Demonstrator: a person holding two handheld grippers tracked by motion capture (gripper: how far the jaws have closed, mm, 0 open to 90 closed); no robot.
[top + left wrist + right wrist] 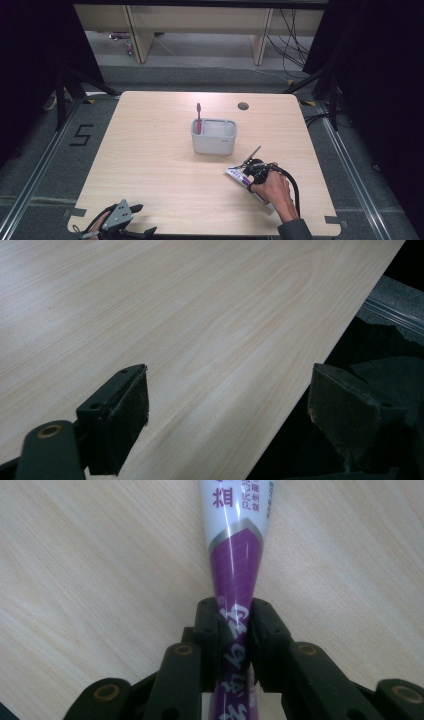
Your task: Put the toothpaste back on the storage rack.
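Toothpaste (235, 560) lies flat at five o'clock of the holder (214, 136); my right gripper (235, 645) clamps it for lifting, while my left gripper (225, 410) idles wide at seven o'clock.

White-purple toothpaste tube (234, 555) flat on table, pinched at its purple part.

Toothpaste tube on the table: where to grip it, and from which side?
Grip the toothpaste tube across its purple mid-body, from above with the jaws straddling its width. It lies flat on the table, so only its two narrow sides are open to the jaws. The right gripper is shut on it exactly this way, squeezing the soft tube narrow.
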